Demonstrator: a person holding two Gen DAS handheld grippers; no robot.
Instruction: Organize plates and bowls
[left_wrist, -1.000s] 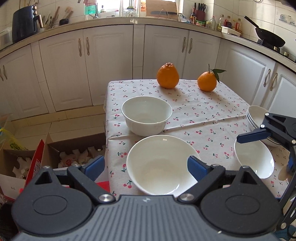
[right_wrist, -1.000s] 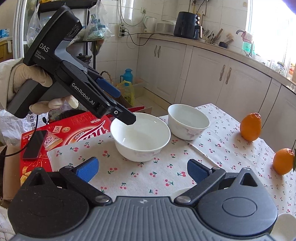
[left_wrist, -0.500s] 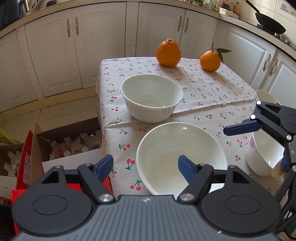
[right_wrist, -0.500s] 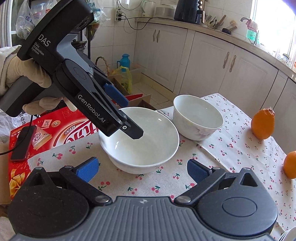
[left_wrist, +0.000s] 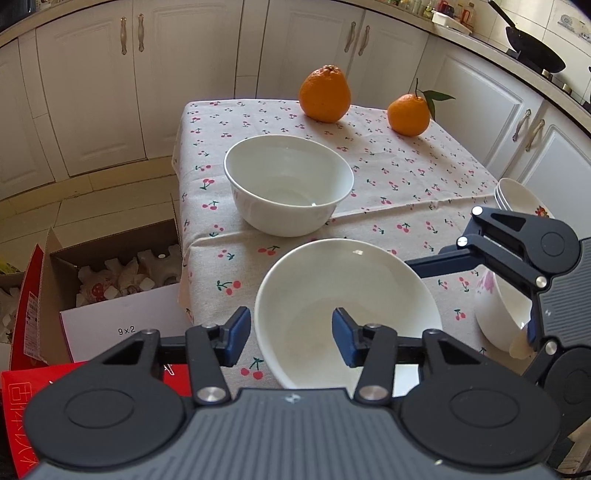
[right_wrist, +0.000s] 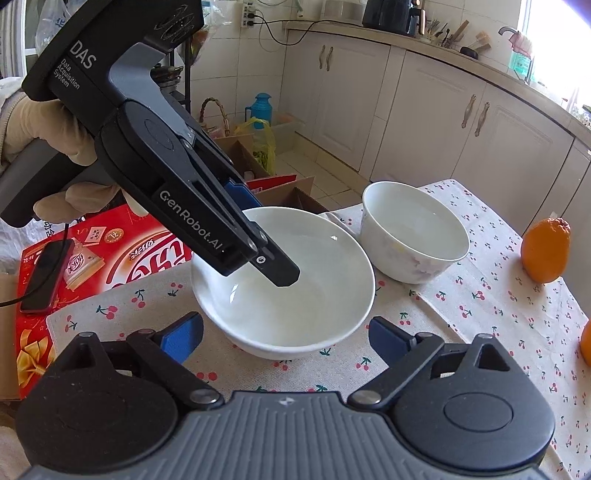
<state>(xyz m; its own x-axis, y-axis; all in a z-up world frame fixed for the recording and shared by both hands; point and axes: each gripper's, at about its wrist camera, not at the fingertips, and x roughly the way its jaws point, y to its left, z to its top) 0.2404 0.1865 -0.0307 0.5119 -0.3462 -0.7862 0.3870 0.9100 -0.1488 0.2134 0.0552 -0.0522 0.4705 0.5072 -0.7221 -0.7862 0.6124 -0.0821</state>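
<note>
A wide white bowl (left_wrist: 369, 291) sits near the table's front left corner; it also shows in the right wrist view (right_wrist: 295, 295). My left gripper (left_wrist: 291, 339) is open and straddles its near rim, one finger inside the bowl and one outside. A deeper white bowl (left_wrist: 288, 188) stands behind it, also seen in the right wrist view (right_wrist: 413, 232). My right gripper (right_wrist: 286, 339) is open and empty, facing the wide bowl from the side. A small bowl (left_wrist: 498, 314) and a stack of bowls (left_wrist: 517, 195) are at the right.
Two oranges (left_wrist: 325, 94) (left_wrist: 410, 114) sit at the far side of the cherry-print tablecloth (left_wrist: 406, 177). An open cardboard box (left_wrist: 110, 273) and a red box (right_wrist: 110, 251) are on the floor to the left. White cabinets (left_wrist: 184, 74) surround the table.
My left gripper has come down and forward over the wide bowl's rim, and its fingers have narrowed. My right gripper has moved closer to the same bowl.
</note>
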